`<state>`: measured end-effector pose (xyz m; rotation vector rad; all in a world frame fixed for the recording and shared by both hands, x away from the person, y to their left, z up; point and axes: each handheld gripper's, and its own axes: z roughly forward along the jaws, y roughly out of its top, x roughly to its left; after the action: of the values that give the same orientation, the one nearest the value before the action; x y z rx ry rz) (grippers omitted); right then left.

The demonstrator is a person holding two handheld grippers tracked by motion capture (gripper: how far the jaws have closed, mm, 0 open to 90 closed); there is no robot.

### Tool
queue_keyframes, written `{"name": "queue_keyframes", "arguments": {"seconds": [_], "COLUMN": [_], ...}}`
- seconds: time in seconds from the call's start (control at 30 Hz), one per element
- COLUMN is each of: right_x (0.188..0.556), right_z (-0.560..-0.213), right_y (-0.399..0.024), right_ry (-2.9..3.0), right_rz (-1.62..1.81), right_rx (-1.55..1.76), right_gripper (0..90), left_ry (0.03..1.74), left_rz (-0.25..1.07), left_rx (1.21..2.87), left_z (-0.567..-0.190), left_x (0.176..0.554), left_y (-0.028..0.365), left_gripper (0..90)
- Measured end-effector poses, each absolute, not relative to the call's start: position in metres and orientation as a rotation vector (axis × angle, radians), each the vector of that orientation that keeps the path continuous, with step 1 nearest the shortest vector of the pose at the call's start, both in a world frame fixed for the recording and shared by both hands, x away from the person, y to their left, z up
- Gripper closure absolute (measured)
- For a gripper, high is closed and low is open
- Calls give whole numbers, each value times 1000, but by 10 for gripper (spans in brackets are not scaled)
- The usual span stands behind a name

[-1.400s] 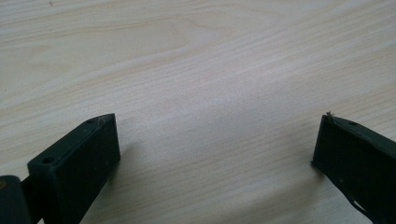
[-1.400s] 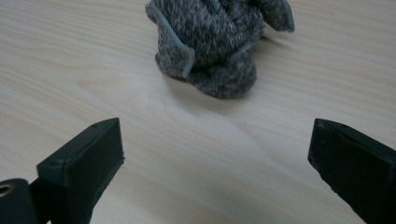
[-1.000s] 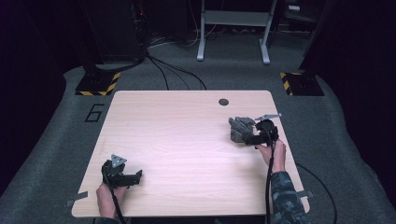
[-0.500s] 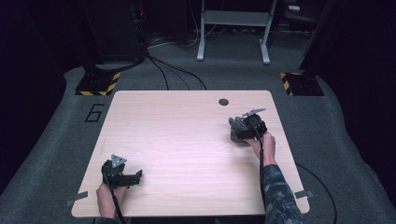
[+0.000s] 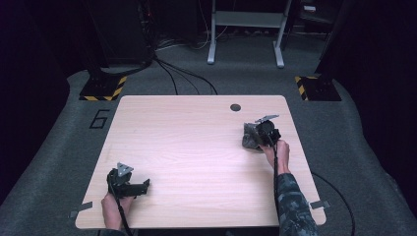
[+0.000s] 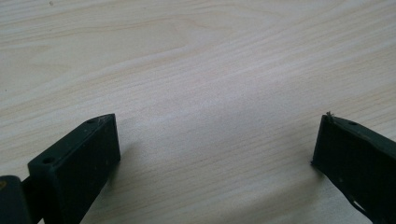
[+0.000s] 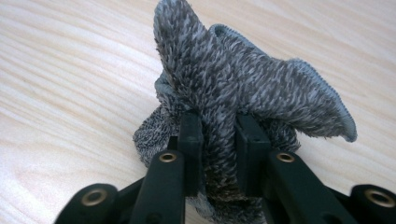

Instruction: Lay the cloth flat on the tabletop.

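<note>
Grey fuzzy cloth (image 7: 224,88) bunched on the table (image 5: 196,142), a fold pinched between the right gripper (image 7: 218,135) fingers (image 7: 190,140), which have just been closing onto it, rest flaring out past the tips; left gripper (image 6: 215,154) well apart, fingers (image 6: 84,154) spread wide over bare wood, holding nothing.

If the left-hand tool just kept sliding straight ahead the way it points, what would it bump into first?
Probably nothing: the left tool lies low with its jaws open, and ahead of it there is just bare light wooden table. The way looks free as far as its own view shows.
</note>
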<state>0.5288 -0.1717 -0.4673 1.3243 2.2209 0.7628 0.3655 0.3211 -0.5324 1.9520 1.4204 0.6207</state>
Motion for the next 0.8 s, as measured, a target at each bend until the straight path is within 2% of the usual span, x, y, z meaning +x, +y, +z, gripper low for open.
{"name": "queue_keyframes", "arguments": {"seconds": [0.27,0.8], "right_x": [519,496], "right_z": [-447,-383], "right_y": [-171,-157], "right_ry": [2193,2170], "right_rz": [811,990], "right_rx": [1271,1160], "right_gripper": [782,783], "left_ry": [1420,1421], "left_rz": [621,621], "left_rx": [1951,1952], "left_z": [-532,-532], "left_x": [366,365], "left_y": [321,321], "left_gripper": [5,5]}}
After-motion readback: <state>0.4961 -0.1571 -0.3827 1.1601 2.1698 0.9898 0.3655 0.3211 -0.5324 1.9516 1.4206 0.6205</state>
